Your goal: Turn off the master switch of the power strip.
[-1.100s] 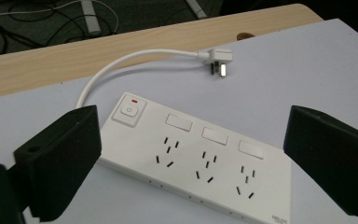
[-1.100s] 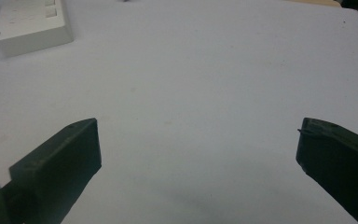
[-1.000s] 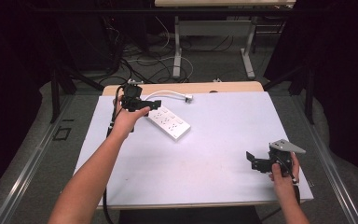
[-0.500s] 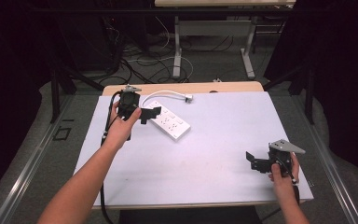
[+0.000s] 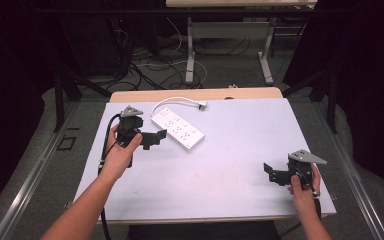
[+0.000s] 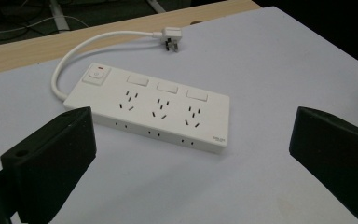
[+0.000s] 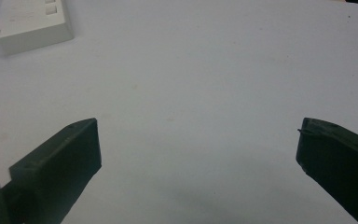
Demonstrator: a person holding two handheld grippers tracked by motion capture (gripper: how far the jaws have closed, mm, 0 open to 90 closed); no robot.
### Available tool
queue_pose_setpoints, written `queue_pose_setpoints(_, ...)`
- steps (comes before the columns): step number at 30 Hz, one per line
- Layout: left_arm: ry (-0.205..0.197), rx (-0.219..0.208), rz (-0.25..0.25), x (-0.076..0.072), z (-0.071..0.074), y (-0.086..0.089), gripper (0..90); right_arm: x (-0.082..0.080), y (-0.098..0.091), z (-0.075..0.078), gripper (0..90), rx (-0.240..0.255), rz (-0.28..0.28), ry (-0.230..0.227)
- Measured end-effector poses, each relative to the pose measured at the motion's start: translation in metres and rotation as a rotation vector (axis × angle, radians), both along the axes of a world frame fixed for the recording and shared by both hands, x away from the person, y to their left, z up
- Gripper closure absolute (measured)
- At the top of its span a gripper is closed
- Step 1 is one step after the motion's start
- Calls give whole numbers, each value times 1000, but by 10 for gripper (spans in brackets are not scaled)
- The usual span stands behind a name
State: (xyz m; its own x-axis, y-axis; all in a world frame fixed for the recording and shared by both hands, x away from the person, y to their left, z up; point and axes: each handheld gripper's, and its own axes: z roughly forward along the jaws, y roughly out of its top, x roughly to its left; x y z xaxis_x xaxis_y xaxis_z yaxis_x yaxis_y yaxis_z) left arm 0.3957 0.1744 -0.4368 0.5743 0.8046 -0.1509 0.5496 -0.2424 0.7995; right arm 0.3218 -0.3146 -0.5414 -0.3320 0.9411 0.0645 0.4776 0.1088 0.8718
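The left gripper (image 5: pixel 156 138), jaws spread wide and empty, has drawn back from the white plastic six-socket power strip (image 5: pixel 177 128), now lying free at centre-left. The right gripper (image 5: pixel 275 173) waits released, lower right.

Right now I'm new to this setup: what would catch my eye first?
A white power strip lies on the pale table toward its far left, its cord curling back to a loose plug. The left gripper sits open beside it; the right gripper waits open near the front right.
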Motion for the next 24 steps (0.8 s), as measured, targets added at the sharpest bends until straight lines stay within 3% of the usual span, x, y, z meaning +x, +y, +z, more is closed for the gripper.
queue_pose_setpoints(3, 2, -16, 6, -6, -8, 2, 6, 0, -1, 1, 0, -7, 12, -1)
queue_pose_setpoints(4, 4, -17, 9, -8, -10, 3, 6, 1, 1, -1, 0, 1, 0, -22)
queue_pose_setpoints(5, 10, -9, 5, -9, -13, 5, 6, -1, 0, 1, 0, 0, 11, 3)
queue_pose_setpoints(9, 19, -42, 23, -18, -22, 8, 6, -2, 0, 3, 0, -15, 15, 0)
queue_pose_setpoints(13, 26, -45, 28, -28, -34, 15, 6, -2, 1, 2, 0, 5, -3, -18)
queue_pose_setpoints(20, 47, -89, 61, -43, -60, 30, 7, -3, 2, 6, 0, -5, 6, -2)
queue_pose_setpoints(23, 57, -105, 82, -49, -69, 39, 6, -3, 1, 6, 0, -16, 10, -4)
queue_pose_setpoints(24, 56, -119, 91, -50, -72, 42, 6, -2, 2, 4, 0, -8, 5, -24)
